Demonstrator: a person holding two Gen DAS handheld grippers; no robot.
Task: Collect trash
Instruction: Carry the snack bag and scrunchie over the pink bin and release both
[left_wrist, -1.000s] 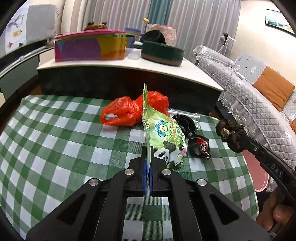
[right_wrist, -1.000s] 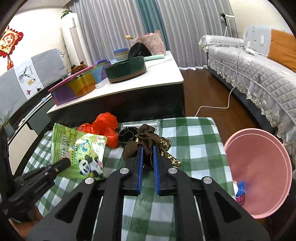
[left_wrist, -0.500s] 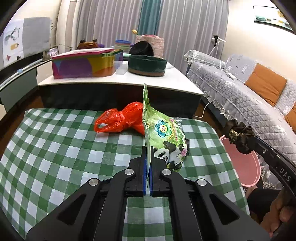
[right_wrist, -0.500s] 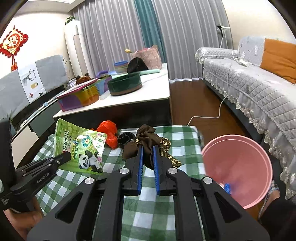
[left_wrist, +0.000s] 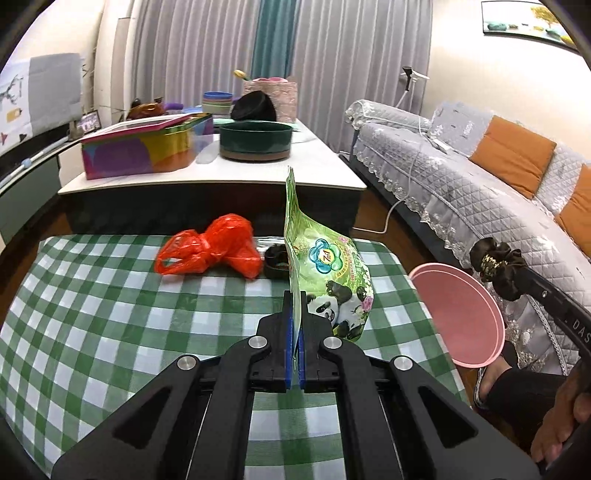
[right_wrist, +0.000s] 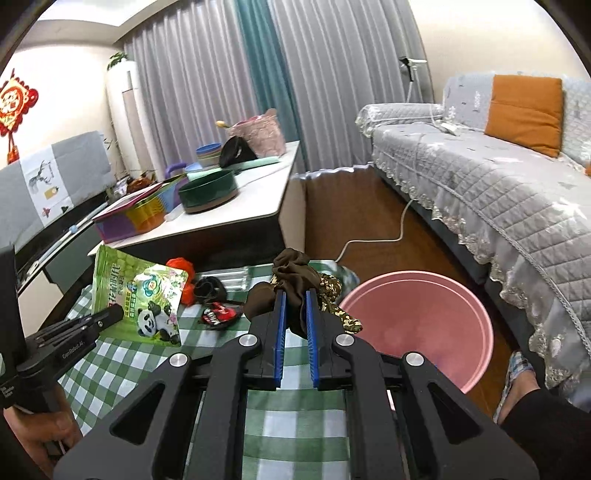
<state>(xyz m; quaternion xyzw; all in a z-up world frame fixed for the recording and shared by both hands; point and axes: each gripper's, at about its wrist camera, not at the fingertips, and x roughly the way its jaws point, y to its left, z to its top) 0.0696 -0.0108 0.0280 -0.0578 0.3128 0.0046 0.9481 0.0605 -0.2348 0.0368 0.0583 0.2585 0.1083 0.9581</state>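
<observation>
My left gripper (left_wrist: 295, 306) is shut on a green snack bag with a panda (left_wrist: 325, 266) and holds it upright above the green checked table (left_wrist: 110, 314); the bag also shows in the right wrist view (right_wrist: 140, 295). My right gripper (right_wrist: 294, 306) is shut on a brown scrunchie with a gold patterned part (right_wrist: 299, 277), seen in the left wrist view (left_wrist: 495, 266) near the pink bin (left_wrist: 458, 314). The pink bin (right_wrist: 417, 325) stands on the floor right of the table. A red plastic bag (left_wrist: 210, 251), a black item (left_wrist: 275, 258) and a small red-black wrapper (right_wrist: 218, 314) lie on the table.
A white counter (left_wrist: 325, 177) behind the table carries a colourful tin (left_wrist: 144, 147) and a dark green bowl (left_wrist: 255, 142). A grey sofa (right_wrist: 498, 192) with an orange cushion stands at the right. A white cable (right_wrist: 373, 240) lies on the wooden floor.
Both grippers have risen and pulled back from the table with their loads. The right gripper has swung toward the pink bin, which now fills more of its view.
</observation>
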